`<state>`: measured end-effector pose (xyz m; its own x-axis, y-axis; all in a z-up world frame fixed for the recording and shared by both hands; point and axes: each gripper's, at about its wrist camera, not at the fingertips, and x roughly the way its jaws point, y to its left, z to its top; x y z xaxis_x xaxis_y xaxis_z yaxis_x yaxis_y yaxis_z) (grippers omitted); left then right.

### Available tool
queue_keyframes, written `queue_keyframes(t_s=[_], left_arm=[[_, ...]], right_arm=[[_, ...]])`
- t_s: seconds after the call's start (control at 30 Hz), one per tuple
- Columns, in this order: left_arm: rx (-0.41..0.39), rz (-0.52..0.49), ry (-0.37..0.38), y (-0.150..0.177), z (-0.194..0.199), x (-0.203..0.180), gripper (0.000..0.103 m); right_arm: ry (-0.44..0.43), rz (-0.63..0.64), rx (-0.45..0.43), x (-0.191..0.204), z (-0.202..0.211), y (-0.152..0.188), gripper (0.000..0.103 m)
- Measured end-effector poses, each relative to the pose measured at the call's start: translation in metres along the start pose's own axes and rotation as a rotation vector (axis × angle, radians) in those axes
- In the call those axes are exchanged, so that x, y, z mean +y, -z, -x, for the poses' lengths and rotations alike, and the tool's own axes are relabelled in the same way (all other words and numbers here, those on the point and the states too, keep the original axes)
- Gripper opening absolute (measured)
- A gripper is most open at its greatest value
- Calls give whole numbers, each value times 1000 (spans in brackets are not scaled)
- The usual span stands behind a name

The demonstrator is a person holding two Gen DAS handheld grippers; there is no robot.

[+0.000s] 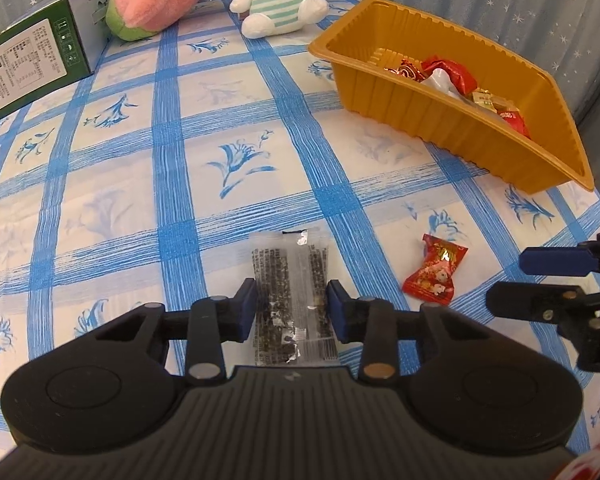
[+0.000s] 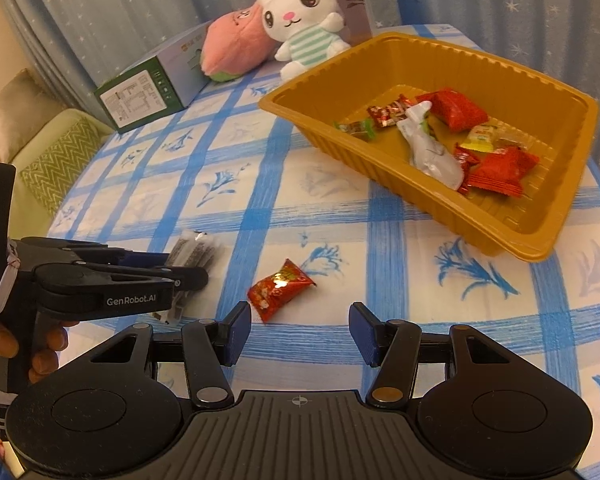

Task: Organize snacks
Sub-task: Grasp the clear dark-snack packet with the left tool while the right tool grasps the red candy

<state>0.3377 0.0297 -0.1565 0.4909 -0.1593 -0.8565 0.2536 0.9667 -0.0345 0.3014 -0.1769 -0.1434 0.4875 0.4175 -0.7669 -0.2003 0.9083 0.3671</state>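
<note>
Crinkly clear packet (image 1: 290, 300) of dark bits lies flat on the blue-checked tablecloth (image 1: 140, 184), pinched between the left gripper (image 1: 292, 306) pads. Right gripper (image 2: 298, 330) gapes empty by a shiny red candy (image 2: 280, 290). Ribbed amber plastic tray (image 2: 340, 136) holds more wrappers.

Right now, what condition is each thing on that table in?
Left gripper: closed around the clear packet.
Clear packet: flat on the cloth, between the blue pads.
Right gripper: open, empty.
Red candy: loose on the cloth, outside the tray.
Yellow tray: upright, partly filled with snacks.
Green box: lying down, closed.
</note>
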Motion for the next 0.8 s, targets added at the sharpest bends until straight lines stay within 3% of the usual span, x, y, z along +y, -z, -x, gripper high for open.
queue_keyframes(t_s=[0.43, 0.8], left_arm=[[-39, 116, -70, 8, 32, 36, 35], [-47, 167, -104, 16, 45, 52, 35]], right_arm=[[-50, 29, 55, 11, -32, -11, 45], [2, 174, 62, 29, -53, -19, 36]])
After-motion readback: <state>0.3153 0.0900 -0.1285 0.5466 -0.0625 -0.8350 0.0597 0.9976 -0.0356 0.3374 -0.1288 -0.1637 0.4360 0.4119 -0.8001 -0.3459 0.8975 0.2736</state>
